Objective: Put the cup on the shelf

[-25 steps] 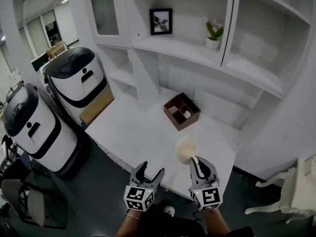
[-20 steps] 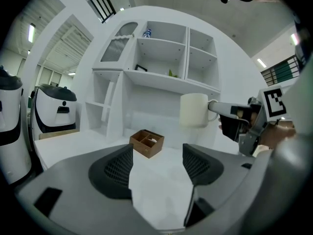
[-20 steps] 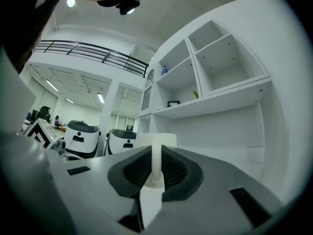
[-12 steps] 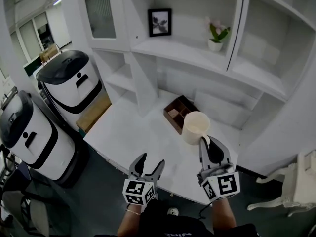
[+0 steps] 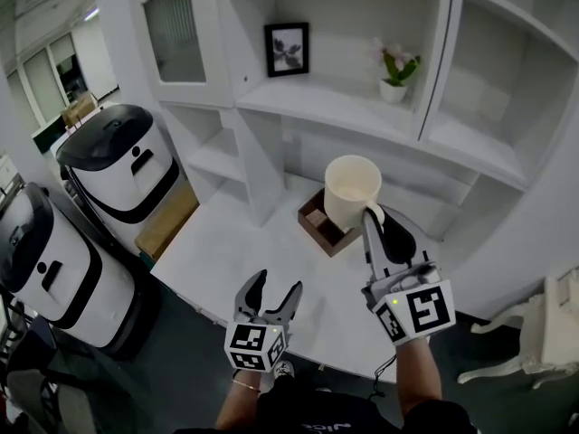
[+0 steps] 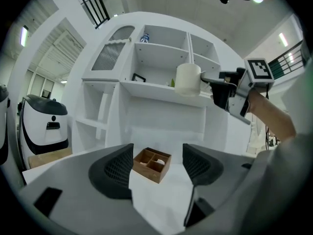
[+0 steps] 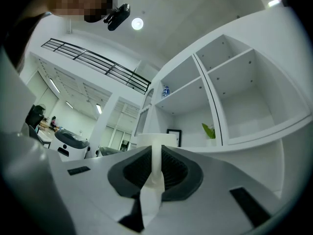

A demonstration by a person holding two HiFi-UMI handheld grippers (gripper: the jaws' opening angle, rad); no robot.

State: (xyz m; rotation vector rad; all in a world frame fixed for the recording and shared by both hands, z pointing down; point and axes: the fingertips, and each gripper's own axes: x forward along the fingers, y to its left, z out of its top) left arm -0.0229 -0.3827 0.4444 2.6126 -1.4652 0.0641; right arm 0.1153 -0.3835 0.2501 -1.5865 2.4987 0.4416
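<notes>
My right gripper (image 5: 378, 224) is shut on the handle of a cream cup (image 5: 352, 191), holding it in the air above the white counter (image 5: 235, 242) and below the middle shelf (image 5: 326, 102). In the right gripper view the cup's handle (image 7: 156, 173) is pinched between the dark pads, with the cup's rim (image 7: 155, 139) beyond. The left gripper view shows the cup (image 6: 188, 79) raised in front of the shelf unit. My left gripper (image 5: 268, 303) hangs open and empty over the counter's front edge; its dark pads (image 6: 113, 170) stand well apart.
A brown divided wooden box (image 5: 318, 224) sits on the counter under the cup. The middle shelf carries a framed picture (image 5: 286, 49) and a small potted plant (image 5: 393, 69). Two white and black bins (image 5: 127, 165) stand at the left. A white chair (image 5: 552, 328) is at the right.
My right gripper has lifted the cup from just above the counter's front up and away toward the shelves. The left gripper has stayed about where it was.
</notes>
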